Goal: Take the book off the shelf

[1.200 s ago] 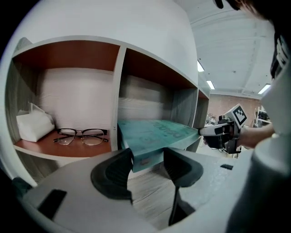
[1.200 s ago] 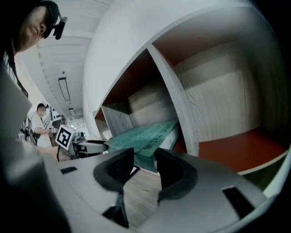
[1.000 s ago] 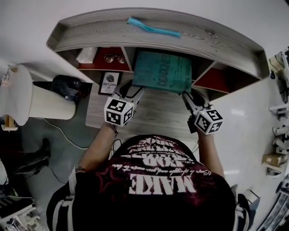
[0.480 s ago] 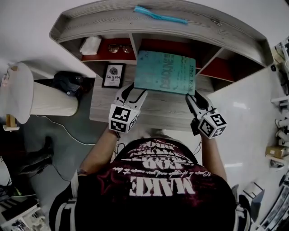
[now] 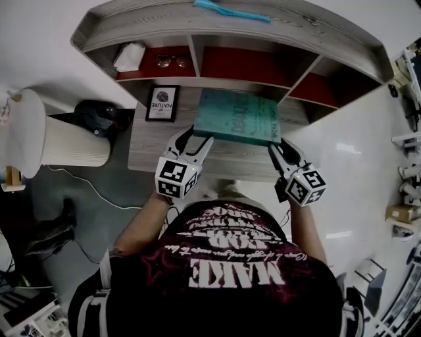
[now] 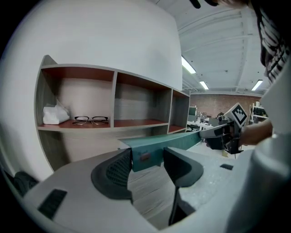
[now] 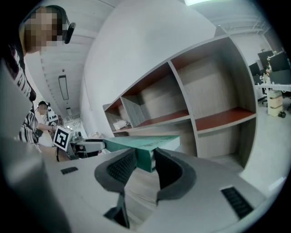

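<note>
The teal book (image 5: pixel 237 117) lies flat in the air over the wooden desk (image 5: pixel 148 148), in front of the shelf's (image 5: pixel 195 47) middle compartment and outside it. My left gripper (image 5: pixel 195 134) is shut on its near left corner; in the left gripper view both pads press the book (image 6: pixel 182 140) at the left gripper (image 6: pixel 148 157). My right gripper (image 5: pixel 275 145) holds the near right corner. In the right gripper view its jaws are closing, with the book (image 7: pixel 136 144) squeezed between the pads of the right gripper (image 7: pixel 144 160).
Glasses (image 5: pixel 170 61) and a white crumpled cloth (image 5: pixel 128 56) lie in the shelf's left compartment. A framed picture (image 5: pixel 162 103) stands below it on the desk. A teal strip (image 5: pixel 230 12) lies on the shelf top. A white cylinder (image 5: pixel 46 141) stands at the left.
Both grippers have drawn the book out of the middle compartment toward the person. That compartment now shows its bare red floor.
</note>
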The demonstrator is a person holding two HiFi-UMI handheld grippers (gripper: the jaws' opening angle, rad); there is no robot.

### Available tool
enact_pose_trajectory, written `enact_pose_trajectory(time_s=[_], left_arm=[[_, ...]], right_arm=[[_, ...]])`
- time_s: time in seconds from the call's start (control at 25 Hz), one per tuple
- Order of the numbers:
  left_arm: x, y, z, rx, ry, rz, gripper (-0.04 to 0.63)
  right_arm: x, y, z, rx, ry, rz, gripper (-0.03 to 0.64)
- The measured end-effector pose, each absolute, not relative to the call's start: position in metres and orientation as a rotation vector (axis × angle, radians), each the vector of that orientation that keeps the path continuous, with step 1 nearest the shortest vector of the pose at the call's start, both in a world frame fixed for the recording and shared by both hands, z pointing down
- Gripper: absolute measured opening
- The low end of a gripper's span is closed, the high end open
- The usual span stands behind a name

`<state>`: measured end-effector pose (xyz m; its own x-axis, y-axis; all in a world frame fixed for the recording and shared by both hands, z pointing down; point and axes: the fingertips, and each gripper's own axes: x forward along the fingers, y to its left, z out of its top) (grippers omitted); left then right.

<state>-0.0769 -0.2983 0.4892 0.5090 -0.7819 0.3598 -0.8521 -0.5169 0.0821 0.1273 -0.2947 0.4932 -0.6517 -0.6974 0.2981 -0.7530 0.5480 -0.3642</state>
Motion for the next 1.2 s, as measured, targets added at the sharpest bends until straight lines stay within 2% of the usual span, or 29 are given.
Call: enact_pose_trajectory(time_s=[0.68, 1.2], left_arm=[[-0.06, -0.28, 0.622, 2.398, -1.257, 0.626, 0.221], [-0.065, -0.275, 0.722, 2.373, -1.254, 0.626, 0.221]], right_arm=[[0.143, -0.279, 0.619, 1.232, -2.47, 0.937, 0.144], [0.136, -0.277, 0.718, 1.16, -2.351, 1.027, 0.141]])
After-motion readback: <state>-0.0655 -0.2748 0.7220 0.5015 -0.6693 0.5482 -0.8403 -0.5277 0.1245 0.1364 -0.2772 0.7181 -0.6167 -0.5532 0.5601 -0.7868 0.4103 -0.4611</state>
